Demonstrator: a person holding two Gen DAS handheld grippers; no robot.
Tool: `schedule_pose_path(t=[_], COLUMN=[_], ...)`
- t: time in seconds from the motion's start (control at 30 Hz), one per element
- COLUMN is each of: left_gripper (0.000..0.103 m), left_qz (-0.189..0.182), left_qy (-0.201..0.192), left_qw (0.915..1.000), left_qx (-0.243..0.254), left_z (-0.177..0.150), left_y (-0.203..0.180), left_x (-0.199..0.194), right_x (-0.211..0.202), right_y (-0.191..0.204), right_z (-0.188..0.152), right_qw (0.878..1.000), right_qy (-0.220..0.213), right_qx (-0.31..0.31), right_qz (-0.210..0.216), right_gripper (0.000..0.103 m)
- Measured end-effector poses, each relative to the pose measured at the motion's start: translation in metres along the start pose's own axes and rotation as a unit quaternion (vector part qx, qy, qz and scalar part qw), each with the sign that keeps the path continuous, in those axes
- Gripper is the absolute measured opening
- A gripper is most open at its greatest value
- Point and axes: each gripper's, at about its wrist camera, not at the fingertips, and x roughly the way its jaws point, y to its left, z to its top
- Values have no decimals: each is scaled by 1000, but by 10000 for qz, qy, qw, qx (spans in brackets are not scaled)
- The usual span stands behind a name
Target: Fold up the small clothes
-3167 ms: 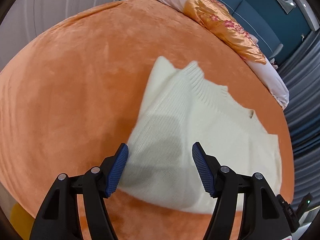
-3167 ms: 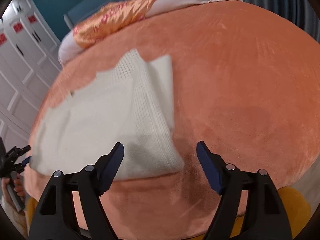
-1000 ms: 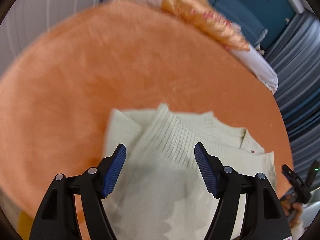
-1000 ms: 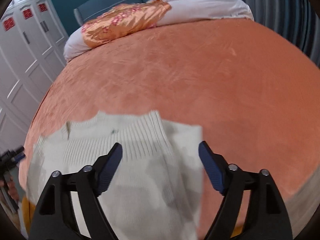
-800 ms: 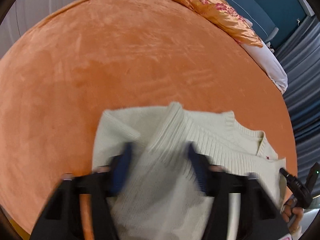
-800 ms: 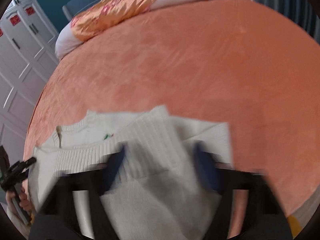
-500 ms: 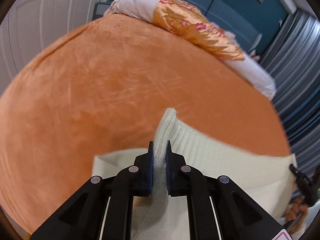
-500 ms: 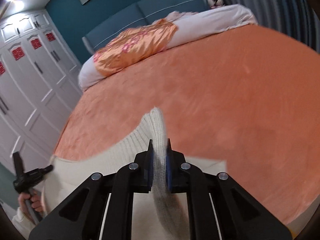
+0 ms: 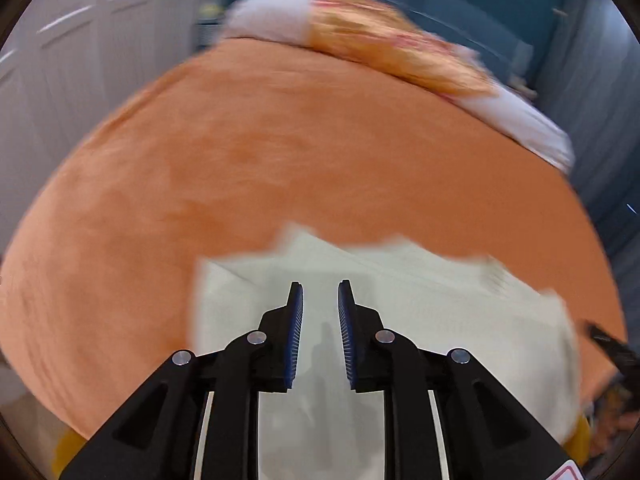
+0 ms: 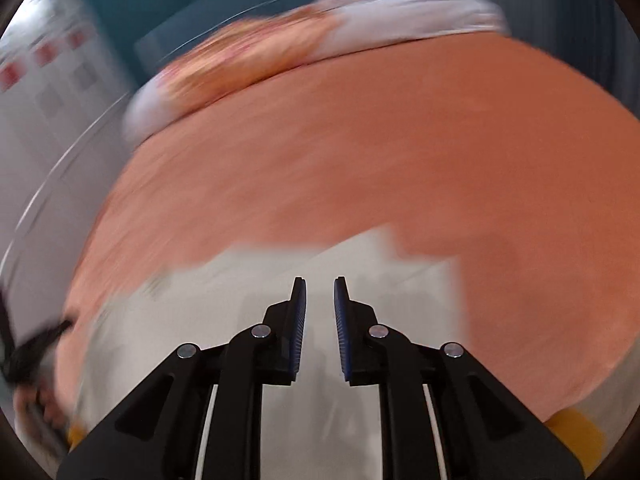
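A cream knit sweater [image 9: 420,300] lies folded on the orange bedspread [image 9: 280,160]; it also shows in the right wrist view [image 10: 248,280]. My left gripper [image 9: 320,292] hovers over the sweater's near part, its jaws slightly apart with nothing between them. My right gripper [image 10: 320,288] is likewise over the sweater, jaws a little apart and empty. Both views are motion-blurred. The sweater's near edge is hidden behind the grippers.
An orange floral pillow [image 9: 392,52] and white bedding [image 9: 528,120] lie at the far end of the bed, with the pillow also in the right wrist view [image 10: 240,64]. White wardrobe doors [image 10: 48,92] stand at the left. Grey curtains [image 9: 600,100] hang at the right.
Both grippers were shut on the sweater's ribbed edge half a second ago; now both have let go and their jaws stand slightly apart. The sweater lies flat again.
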Motion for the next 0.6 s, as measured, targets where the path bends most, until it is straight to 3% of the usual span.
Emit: schedule_pose_path(t=[0.07, 0.13, 0.23, 0.3, 0.37, 0.43, 0.47, 0.5, 0.57, 0.6], left_gripper=[17, 17, 19, 17, 14, 8, 8, 8, 8, 8], left_qz=[-403, -525, -180, -166, 49, 148, 163, 150, -60, 250], left_qy=[444, 887, 975, 913, 935, 983, 996, 1013, 992, 992], left_qw=[9976, 9918, 9879, 9882, 9904, 9923, 9931, 9938, 9950, 9947], left_qx=[343, 756, 1193, 1220, 1015, 737, 598, 432, 60, 40], left_z=[-23, -57, -86, -90, -89, -91, -92, -93, -98, -100], left_y=[-31, -61, -67, -52, -26, -1, 11, 22, 42, 45], left_x=[7, 20, 32, 26, 21, 18, 16, 12, 3, 0], right_x=[15, 28, 32, 24, 17, 6, 1, -7, -26, -39], right_y=[50, 95, 110, 87, 59, 3, -13, -41, -77, -93], right_z=[-28, -65, -95, -97, -91, -93, -96, -99, -102, -103], right_qw=[9957, 9850, 9744, 9778, 9839, 9910, 9919, 9894, 9902, 9900], right_qy=[472, 889, 958, 942, 947, 1056, 1076, 1061, 1000, 941], right_qx=[-584, -1205, -1951, -1799, -1517, -824, -607, -378, 314, 676], right_qz=[540, 863, 581, 508, 24, -69, -280, -913, -924, -799], right_gripper=[15, 14, 10, 9, 4, 0, 0, 0, 0, 0])
